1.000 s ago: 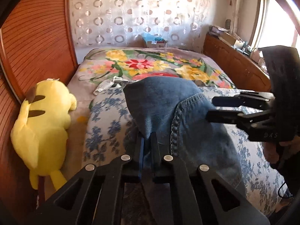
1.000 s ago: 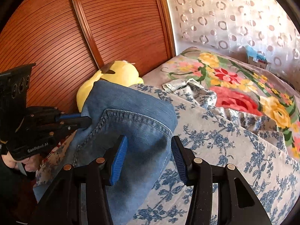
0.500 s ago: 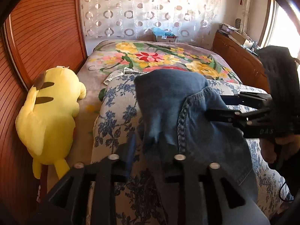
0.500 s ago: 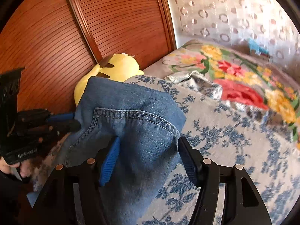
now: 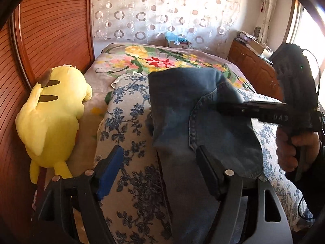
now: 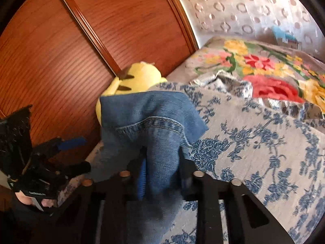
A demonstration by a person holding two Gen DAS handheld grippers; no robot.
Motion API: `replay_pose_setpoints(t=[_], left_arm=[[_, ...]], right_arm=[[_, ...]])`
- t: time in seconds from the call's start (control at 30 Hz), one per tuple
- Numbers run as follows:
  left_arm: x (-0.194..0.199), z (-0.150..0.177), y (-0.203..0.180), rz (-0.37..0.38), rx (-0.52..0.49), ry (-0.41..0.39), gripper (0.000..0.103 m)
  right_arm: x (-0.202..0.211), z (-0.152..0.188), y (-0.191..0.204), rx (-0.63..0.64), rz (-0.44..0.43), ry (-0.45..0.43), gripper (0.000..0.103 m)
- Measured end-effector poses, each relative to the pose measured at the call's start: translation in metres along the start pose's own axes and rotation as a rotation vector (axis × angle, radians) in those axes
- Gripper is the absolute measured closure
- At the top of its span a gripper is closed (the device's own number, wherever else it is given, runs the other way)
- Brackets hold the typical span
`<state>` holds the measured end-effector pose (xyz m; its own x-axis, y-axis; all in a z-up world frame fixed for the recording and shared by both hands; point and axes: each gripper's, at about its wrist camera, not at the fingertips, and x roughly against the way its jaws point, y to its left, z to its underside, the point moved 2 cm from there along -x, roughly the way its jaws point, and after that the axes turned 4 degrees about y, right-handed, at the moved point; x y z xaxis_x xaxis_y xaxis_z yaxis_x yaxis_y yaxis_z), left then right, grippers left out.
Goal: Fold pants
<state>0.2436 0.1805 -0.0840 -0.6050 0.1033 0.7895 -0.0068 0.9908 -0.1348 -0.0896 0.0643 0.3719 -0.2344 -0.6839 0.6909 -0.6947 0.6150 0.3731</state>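
Observation:
Blue denim pants (image 5: pixel 195 122) lie bunched on the blue-flowered bedspread (image 5: pixel 130 134), one end hanging over the near bed edge. My left gripper (image 5: pixel 160 170) is open, its jaws wide apart on either side of the denim, gripping nothing. My right gripper (image 6: pixel 162 172) is shut on a fold of the pants (image 6: pixel 154 126) and holds it raised off the bed. In the left wrist view the right gripper (image 5: pixel 239 105) reaches in from the right over the denim. In the right wrist view the left gripper (image 6: pixel 73 152) shows at the lower left, open.
A yellow plush toy (image 5: pixel 50 113) lies along the left bed edge against the wooden wardrobe doors (image 5: pixel 50 36). A flowered blanket (image 5: pixel 154 61) covers the far part of the bed. A wooden cabinet (image 5: pixel 254 67) stands at the right.
My left gripper let go of the pants and opened wide. My right gripper closed on a fold of denim and lifted it.

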Motion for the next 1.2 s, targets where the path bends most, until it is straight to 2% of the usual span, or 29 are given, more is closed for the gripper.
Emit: replay_pose_setpoints(t=[0.07, 0.2, 0.37, 0.53, 0.57, 0.6, 0.63, 0.77, 0.87, 0.9, 1.0, 1.07, 1.1, 1.13, 1.17, 1.2], left_arm=[[0.003, 0.0, -0.006, 0.007, -0.01, -0.006, 0.028], [0.007, 0.0, -0.02, 0.048, -0.029, -0.009, 0.028], [-0.001, 0.003, -0.041, 0.101, -0.067, 0.014, 0.028], [-0.023, 0.007, -0.047, 0.102, -0.072, 0.08, 0.028], [-0.025, 0.009, -0.048, 0.102, -0.067, 0.092, 0.028], [-0.028, 0.011, -0.047, 0.107, -0.059, 0.104, 0.028], [-0.03, 0.013, -0.046, 0.116, -0.047, 0.109, 0.028], [-0.034, 0.019, -0.044, 0.149, -0.013, 0.112, 0.029], [-0.038, 0.021, -0.045, 0.196, -0.003, 0.115, 0.037], [-0.039, 0.021, -0.046, 0.215, -0.003, 0.116, 0.043], [-0.04, 0.021, -0.049, 0.231, -0.015, 0.115, 0.048], [-0.037, 0.021, -0.051, 0.242, -0.018, 0.109, 0.059], [-0.035, 0.02, -0.055, 0.267, -0.026, 0.111, 0.07], [-0.034, 0.02, -0.057, 0.262, -0.032, 0.109, 0.074], [-0.034, 0.02, -0.06, 0.253, -0.047, 0.108, 0.075], [-0.033, 0.02, -0.061, 0.248, -0.054, 0.105, 0.079]], right_arm=[[0.013, 0.005, -0.002, -0.008, 0.026, -0.022, 0.083], [0.043, 0.023, -0.011, -0.015, 0.153, -0.061, 0.083], [0.061, 0.05, -0.034, -0.048, 0.233, -0.034, 0.079], [0.056, 0.058, -0.043, -0.056, 0.262, -0.019, 0.069], [0.055, 0.056, -0.041, -0.052, 0.272, -0.019, 0.062], [0.051, 0.053, -0.039, -0.047, 0.291, -0.019, 0.051], [0.049, 0.05, -0.039, -0.04, 0.306, -0.018, 0.047], [0.041, 0.042, -0.028, -0.019, 0.304, -0.011, 0.042], [0.034, 0.043, -0.03, -0.023, 0.29, -0.007, 0.039], [0.034, 0.043, -0.033, -0.029, 0.282, -0.008, 0.038], [0.029, 0.044, -0.043, -0.06, 0.243, -0.004, 0.038], [0.023, 0.041, -0.054, -0.097, 0.203, 0.002, 0.038], [0.021, 0.041, -0.059, -0.119, 0.181, 0.004, 0.037], [0.02, 0.04, -0.064, -0.131, 0.168, -0.002, 0.036], [0.018, 0.037, -0.066, -0.131, 0.164, -0.001, 0.038], [0.017, 0.035, -0.067, -0.124, 0.163, 0.006, 0.049]])
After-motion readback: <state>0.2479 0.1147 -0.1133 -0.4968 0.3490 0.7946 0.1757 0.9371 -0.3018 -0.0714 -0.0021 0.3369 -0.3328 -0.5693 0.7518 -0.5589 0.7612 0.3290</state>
